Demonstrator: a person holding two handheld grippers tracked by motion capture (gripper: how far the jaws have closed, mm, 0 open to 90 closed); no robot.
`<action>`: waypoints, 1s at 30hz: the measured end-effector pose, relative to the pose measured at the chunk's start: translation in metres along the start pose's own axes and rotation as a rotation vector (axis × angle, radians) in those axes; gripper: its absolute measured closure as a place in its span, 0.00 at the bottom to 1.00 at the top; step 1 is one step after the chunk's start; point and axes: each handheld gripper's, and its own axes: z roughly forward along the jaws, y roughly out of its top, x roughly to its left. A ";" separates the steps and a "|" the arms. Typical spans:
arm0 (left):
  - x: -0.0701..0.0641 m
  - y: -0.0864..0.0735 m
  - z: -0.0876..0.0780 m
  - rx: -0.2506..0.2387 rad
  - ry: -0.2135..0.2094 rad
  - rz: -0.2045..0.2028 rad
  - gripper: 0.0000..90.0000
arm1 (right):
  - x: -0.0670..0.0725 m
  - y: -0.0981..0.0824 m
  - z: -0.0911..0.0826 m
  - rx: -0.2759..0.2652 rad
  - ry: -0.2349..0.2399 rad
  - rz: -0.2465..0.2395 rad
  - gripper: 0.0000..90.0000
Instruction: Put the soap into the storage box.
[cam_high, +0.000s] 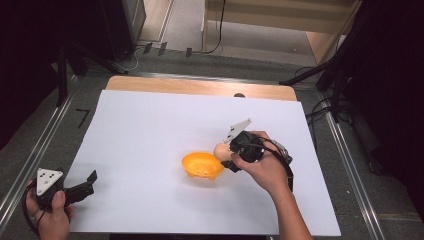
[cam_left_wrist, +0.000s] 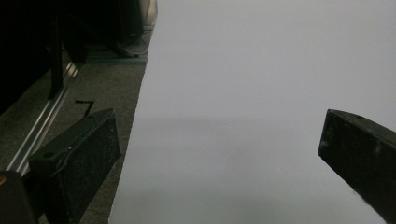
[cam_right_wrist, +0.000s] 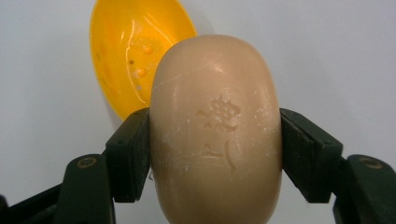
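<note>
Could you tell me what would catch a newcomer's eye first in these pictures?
First, the beige bar of soap, stamped with a small emblem, clamped by its sides in the right gripper, just right of the table's middle. Next, the bright orange soap dish with drain holes, sitting on the white sheet directly beside the soap. The left gripper rests at the sheet's near left edge, jaws apart with nothing between them.

soap bar (cam_right_wrist: 215, 130) | embossed stamp; unreadable | no other text
</note>
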 end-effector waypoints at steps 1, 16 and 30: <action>0.000 0.000 0.000 0.000 -0.001 0.000 0.00 | 0.001 0.002 0.001 -0.004 0.007 -0.007 0.36; 0.000 0.000 0.000 -0.002 -0.006 -0.001 0.00 | 0.008 0.022 0.020 -0.008 0.053 -0.087 0.36; 0.000 0.000 0.001 0.000 -0.009 0.000 0.00 | 0.019 0.037 0.040 0.020 0.118 -0.168 0.36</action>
